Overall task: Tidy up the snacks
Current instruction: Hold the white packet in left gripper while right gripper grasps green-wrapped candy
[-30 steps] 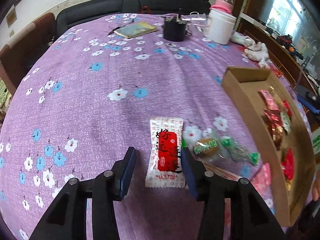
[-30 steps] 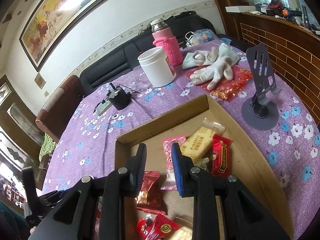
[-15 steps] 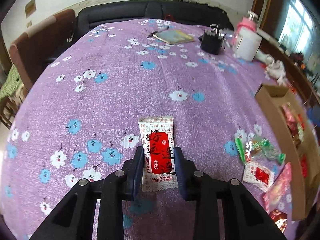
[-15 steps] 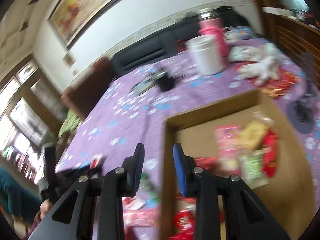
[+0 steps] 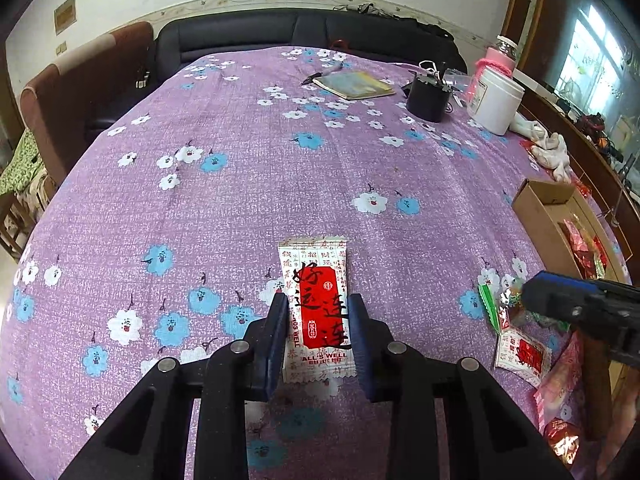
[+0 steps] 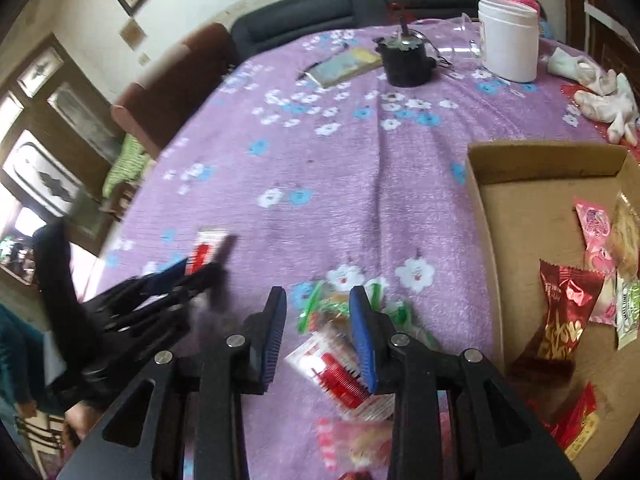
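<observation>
My left gripper (image 5: 318, 340) is shut on a white and red snack packet (image 5: 318, 308) and holds it above the purple flowered tablecloth (image 5: 280, 184). My right gripper (image 6: 318, 336) is open and empty, hovering over a cluster of loose snacks on the cloth: a green-wrapped candy (image 6: 332, 306), a white and red packet (image 6: 340, 372) and a pink one (image 6: 352, 444). The right gripper also shows in the left wrist view (image 5: 576, 312). The cardboard box (image 6: 486, 240) at the right holds several snack packets. The left gripper with its packet shows blurred in the right wrist view (image 6: 192, 264).
At the far side of the table stand a black pot (image 5: 428, 98), a white jar (image 5: 496, 106), a pink bottle (image 5: 498, 60), a book (image 5: 354, 85) and white gloves (image 5: 552, 152). A dark sofa (image 5: 304, 32) and a brown chair (image 5: 80, 92) border the table.
My left gripper has closed on the white and red packet and lifted it. My right gripper has swung left out of the box to over the loose snacks and opened wider.
</observation>
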Action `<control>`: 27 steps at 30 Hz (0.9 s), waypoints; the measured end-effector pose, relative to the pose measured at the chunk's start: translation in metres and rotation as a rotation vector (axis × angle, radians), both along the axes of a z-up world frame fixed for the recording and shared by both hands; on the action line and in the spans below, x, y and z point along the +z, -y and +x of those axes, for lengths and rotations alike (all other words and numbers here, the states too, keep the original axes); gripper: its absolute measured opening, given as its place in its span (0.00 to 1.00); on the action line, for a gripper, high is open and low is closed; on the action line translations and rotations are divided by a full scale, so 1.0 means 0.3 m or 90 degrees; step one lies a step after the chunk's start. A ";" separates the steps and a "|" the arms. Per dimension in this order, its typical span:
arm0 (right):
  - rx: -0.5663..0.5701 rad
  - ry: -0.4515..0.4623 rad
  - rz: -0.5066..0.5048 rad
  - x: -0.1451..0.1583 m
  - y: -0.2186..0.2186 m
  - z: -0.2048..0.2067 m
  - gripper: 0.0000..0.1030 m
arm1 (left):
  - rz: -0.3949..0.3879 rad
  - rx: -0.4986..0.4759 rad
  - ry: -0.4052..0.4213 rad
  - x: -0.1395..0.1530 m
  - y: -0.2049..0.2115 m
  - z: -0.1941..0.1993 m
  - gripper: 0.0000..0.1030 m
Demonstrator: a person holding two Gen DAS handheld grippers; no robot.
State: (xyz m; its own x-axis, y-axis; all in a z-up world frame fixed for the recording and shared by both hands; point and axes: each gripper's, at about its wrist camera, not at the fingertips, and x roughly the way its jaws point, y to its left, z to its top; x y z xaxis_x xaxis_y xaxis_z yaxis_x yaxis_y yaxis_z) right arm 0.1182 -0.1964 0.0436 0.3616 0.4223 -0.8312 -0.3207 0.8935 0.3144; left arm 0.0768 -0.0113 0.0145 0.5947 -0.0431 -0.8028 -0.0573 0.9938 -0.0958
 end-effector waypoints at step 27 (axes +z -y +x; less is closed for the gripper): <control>-0.010 0.162 0.034 0.046 0.035 -0.062 0.27 | 0.026 0.003 0.052 0.034 0.034 -0.014 0.30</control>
